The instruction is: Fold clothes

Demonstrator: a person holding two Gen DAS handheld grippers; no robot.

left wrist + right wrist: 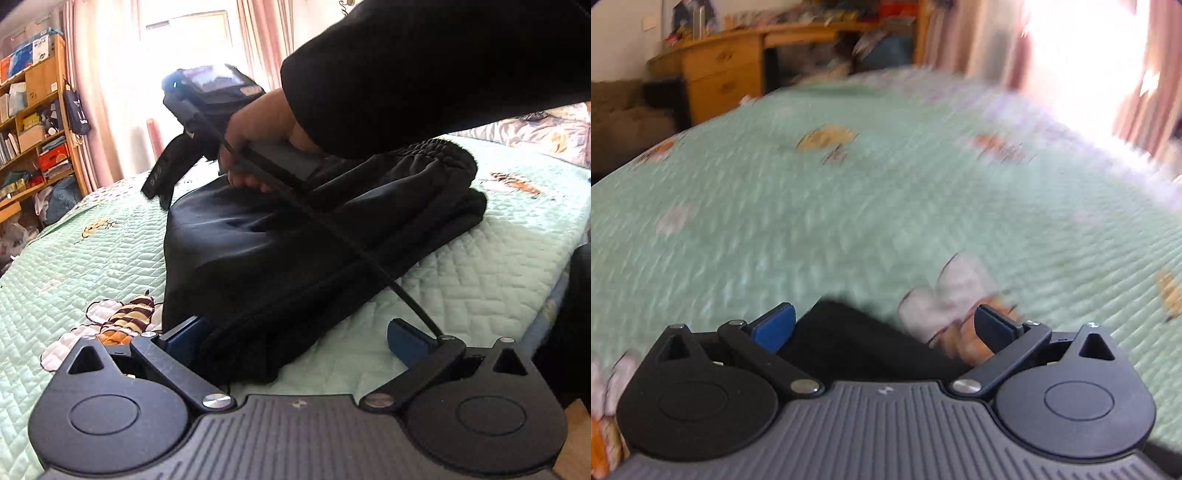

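Trousers (pixel 295 236): black, folded, lying on the green quilt (pixel 480 266).
Left gripper (pixel 299 339): jaws apart at the trousers' near edge.
Right gripper (pixel 884 328): jaws apart over the trousers.

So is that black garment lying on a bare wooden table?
No, the black garment lies on a green quilted bedspread with cartoon prints.

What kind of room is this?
Most likely a bedroom in a home. A bed with a green quilted cover fills the view, with folded black clothes on it. Pink curtains hang by a bright window, beside a cluttered wooden bookshelf.
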